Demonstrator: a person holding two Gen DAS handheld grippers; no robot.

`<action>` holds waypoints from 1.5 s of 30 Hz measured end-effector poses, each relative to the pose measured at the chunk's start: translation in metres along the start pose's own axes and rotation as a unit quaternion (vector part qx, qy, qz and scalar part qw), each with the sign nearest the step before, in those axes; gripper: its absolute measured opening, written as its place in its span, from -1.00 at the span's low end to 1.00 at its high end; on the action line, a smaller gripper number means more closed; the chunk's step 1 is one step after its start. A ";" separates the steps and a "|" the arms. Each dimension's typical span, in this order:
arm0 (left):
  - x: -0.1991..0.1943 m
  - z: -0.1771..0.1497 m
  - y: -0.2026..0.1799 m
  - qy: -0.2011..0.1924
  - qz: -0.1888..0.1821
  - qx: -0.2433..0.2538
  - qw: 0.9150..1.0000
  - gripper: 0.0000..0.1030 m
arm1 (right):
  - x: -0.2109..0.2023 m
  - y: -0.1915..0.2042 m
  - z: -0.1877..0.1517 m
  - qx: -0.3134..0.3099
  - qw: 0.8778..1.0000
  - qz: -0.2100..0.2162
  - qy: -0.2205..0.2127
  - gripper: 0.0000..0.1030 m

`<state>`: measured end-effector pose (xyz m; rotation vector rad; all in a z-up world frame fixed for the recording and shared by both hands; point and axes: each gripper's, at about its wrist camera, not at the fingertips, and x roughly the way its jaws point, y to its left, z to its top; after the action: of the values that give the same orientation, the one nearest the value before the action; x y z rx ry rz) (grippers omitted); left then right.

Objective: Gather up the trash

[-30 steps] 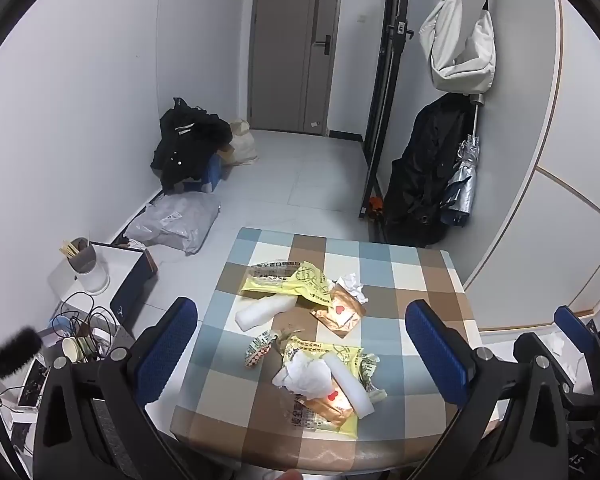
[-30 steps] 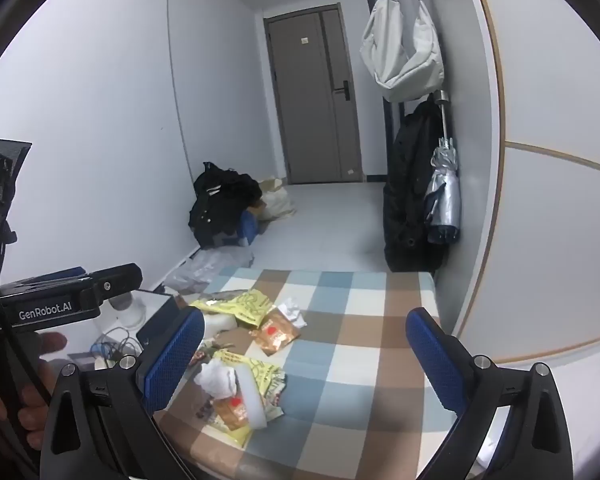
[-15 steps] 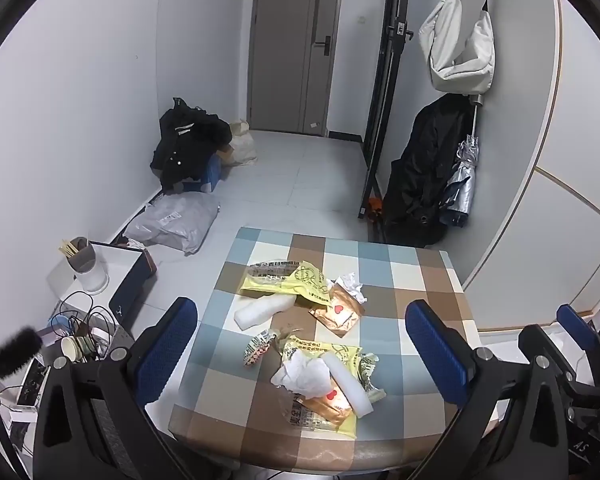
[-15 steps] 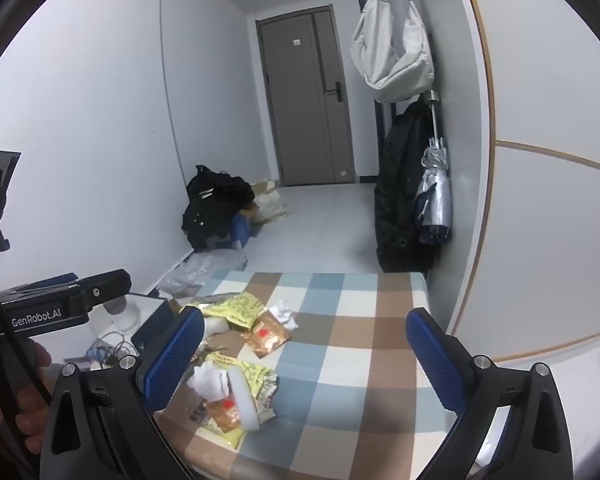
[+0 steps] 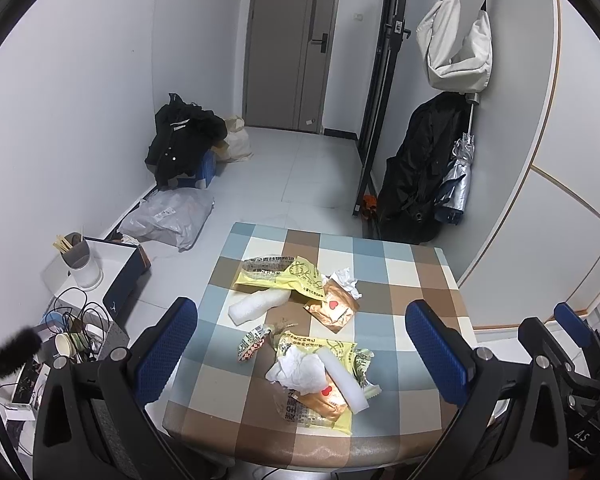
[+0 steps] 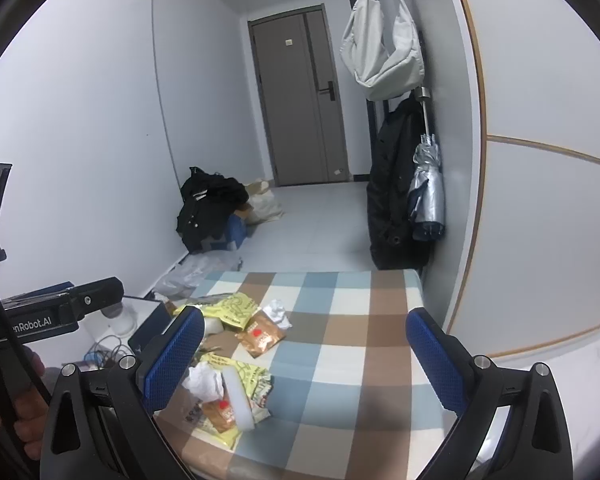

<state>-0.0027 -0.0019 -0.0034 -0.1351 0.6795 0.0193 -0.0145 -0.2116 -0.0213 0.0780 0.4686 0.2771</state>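
Both claws — left claw (image 5: pixel 300 344), right claw (image 6: pixel 302 354) — gape wide, empty, above wrappers (image 5: pixel 320 376) littering the checkered counter (image 5: pixel 412 280)

Print on the yellow wrappers (image 5: pixel 281 278) is too small to read. A foam block (image 5: pixel 346 384) and tissue (image 5: pixel 298 368) cover part of the near wrapper. The right tongs' left finger (image 6: pixel 175 354) hides the tabletop's (image 6: pixel 340 344) left trash.
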 end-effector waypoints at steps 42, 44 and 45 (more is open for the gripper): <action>0.004 -0.006 0.002 0.012 -0.019 -0.005 1.000 0.98 | -0.001 -0.001 -0.003 0.006 1.000 -0.005 -0.001 0.98; 0.005 -0.005 0.003 0.014 -0.020 -0.006 1.000 0.98 | -0.001 -0.001 -0.003 0.006 1.000 -0.005 -0.001 0.98; 0.006 -0.005 0.003 0.014 -0.020 -0.006 1.000 0.98 | -0.001 -0.001 -0.004 0.006 1.000 -0.006 -0.002 0.98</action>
<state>-0.0019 0.0005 -0.0113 -0.1612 0.7051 -0.0176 -0.0167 -0.2124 -0.0243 0.0868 0.4672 0.2632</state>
